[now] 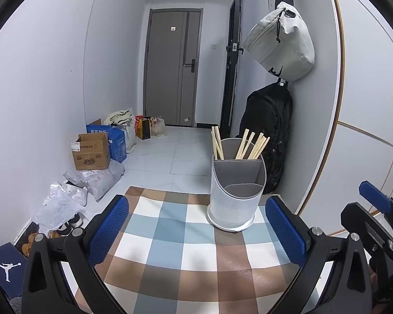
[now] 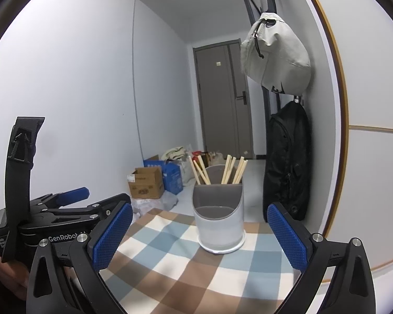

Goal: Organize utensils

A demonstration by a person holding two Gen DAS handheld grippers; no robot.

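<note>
A white utensil holder (image 1: 234, 195) with a grey divided insert stands at the far right of the checked tablecloth (image 1: 175, 238). Several wooden chopsticks (image 1: 251, 145) lean in its rear compartment; the front compartment looks empty. My left gripper (image 1: 196, 230) is open over the cloth, short of the holder, nothing between its blue pads. In the right wrist view the same holder (image 2: 218, 219) and chopsticks (image 2: 229, 170) sit ahead, and my right gripper (image 2: 199, 235) is open and empty too. The other gripper shows at each view's edge.
A white wall panel (image 1: 366, 104) rises close on the right of the table. A grey bag (image 1: 283, 41) and a black backpack (image 1: 269, 130) hang behind the holder. Cardboard boxes (image 1: 91, 151), plastic bags and shoes lie on the floor at the left; a grey door (image 1: 173, 68) closes the hallway.
</note>
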